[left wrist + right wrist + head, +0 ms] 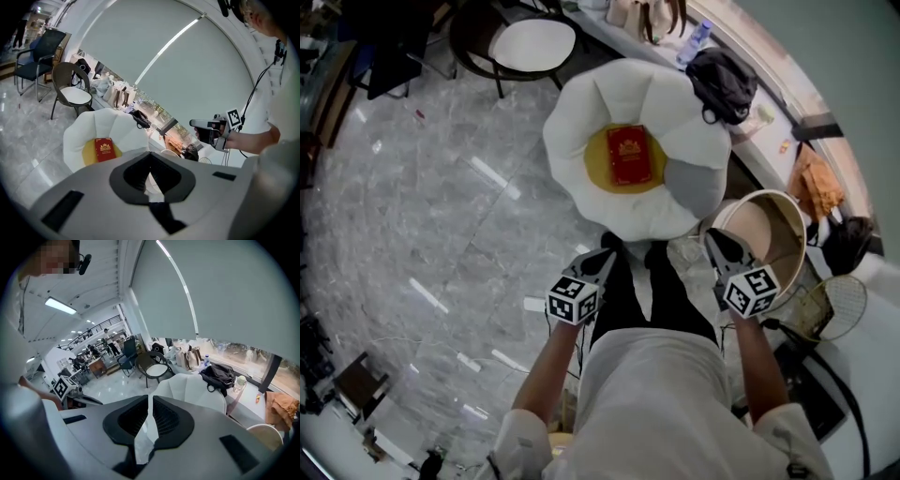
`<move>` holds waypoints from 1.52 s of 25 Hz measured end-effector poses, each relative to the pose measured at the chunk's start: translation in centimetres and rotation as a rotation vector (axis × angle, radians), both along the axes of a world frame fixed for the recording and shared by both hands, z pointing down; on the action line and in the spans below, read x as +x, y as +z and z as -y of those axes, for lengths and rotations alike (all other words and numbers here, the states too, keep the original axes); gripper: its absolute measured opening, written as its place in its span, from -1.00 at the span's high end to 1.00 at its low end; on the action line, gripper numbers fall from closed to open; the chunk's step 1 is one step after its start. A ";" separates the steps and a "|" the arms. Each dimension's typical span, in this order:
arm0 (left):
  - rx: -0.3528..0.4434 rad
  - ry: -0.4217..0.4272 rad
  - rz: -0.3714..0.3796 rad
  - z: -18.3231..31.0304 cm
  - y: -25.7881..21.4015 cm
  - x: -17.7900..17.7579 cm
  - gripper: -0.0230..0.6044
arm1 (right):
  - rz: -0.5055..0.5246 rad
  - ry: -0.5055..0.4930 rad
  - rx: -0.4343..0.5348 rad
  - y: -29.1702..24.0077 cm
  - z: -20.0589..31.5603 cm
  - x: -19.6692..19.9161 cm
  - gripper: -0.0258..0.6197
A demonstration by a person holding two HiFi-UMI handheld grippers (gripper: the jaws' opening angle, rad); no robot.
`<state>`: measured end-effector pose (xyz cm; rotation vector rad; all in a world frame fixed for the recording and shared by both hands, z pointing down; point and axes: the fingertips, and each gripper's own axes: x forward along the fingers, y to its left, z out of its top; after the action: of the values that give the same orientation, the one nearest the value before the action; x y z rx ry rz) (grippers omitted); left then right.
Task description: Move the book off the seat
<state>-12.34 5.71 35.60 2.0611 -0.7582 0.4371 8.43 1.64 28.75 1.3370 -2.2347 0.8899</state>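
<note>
The red book (629,156) lies flat on the yellow centre of the white, petal-shaped seat (581,103). Just short of the seat's near edge, the left claw (602,255) and the right claw (718,242) are each pressed together and pinch nothing. A black bag (724,82) sits at the seat's far right edge.

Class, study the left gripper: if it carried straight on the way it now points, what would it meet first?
Most likely the near rim of the white petal-shaped seat, short of the red book on its yellow centre. The left gripper, jaws shut, slants down toward that rim, though depth is uncertain.
</note>
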 end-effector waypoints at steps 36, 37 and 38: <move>-0.055 -0.378 -0.057 11.8 30.8 6.0 0.91 | 0.125 -0.361 -0.225 37.7 11.8 -0.3 0.75; -0.052 -0.376 -0.056 12.2 31.7 6.1 0.91 | 0.121 -0.363 -0.229 38.8 12.0 -0.4 0.75; -0.053 -0.372 -0.054 12.6 32.8 6.1 0.91 | 0.118 -0.364 -0.233 39.9 12.3 -0.5 0.75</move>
<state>-6.23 -6.87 68.40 1.8224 -1.0590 0.1886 7.94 -10.68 68.61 0.7611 -2.2751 1.0713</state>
